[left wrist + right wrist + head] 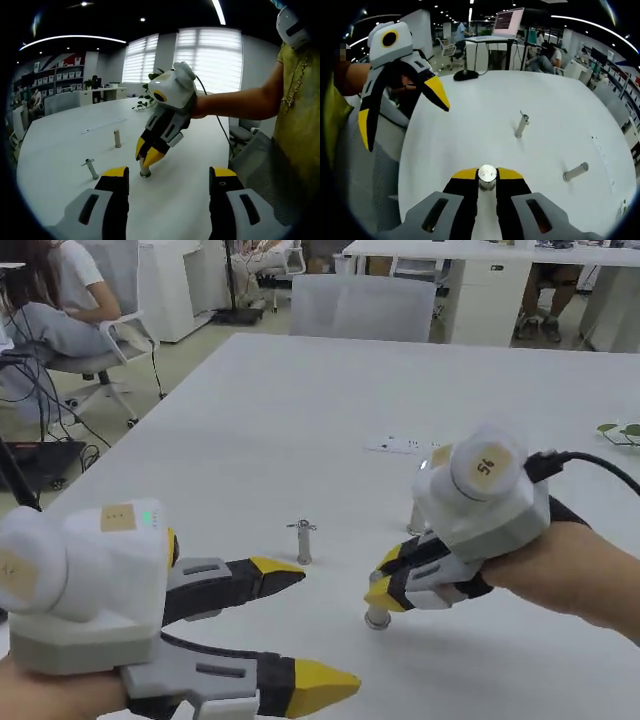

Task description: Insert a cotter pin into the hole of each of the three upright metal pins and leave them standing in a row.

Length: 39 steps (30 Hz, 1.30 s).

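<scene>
Can't make out the crosspiece (301, 526) atop the middle pin (303, 545), too tiny. Barely catching the far pin (416, 521) behind the right gripper (384, 577). No seeing the top of the near pin (377, 618) between those jaws.

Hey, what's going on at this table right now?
A person works at a white table with two yellow-tipped grippers. The right gripper is shut on the nearest upright metal pin, standing on the table. The left gripper hangs open and empty. A second metal pin stands further out with what looks like a cotter pin across its top; a third metal pin stands beyond the right gripper.
</scene>
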Available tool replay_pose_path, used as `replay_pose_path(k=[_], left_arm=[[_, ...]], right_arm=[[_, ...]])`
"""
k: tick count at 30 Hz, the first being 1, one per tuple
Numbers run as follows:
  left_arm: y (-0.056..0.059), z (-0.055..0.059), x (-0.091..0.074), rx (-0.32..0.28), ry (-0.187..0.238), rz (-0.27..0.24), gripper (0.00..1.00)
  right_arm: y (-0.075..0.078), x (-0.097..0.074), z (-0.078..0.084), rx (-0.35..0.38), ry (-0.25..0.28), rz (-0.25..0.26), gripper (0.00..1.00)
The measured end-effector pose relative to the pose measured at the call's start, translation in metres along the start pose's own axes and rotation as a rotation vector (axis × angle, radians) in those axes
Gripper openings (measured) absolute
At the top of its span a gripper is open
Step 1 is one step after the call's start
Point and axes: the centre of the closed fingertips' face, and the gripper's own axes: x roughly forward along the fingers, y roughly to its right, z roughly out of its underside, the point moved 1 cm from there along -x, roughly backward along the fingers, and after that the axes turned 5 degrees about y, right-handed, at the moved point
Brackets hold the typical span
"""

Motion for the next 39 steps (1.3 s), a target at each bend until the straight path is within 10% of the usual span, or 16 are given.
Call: replay_pose_path(k=[20,39], left_arm=[[-0.002,0.003,0.006,0.023,-0.034,0.019,0.63],[0.001,0.009,0.006,0.027,-0.055,0.025,0.61]], right_arm=[[-0.001,0.013,0.020,-0.015,0.018,-0.047,0.12],[-0.003,0.016,0.018,0.003,0.076,0.069,0.13]])
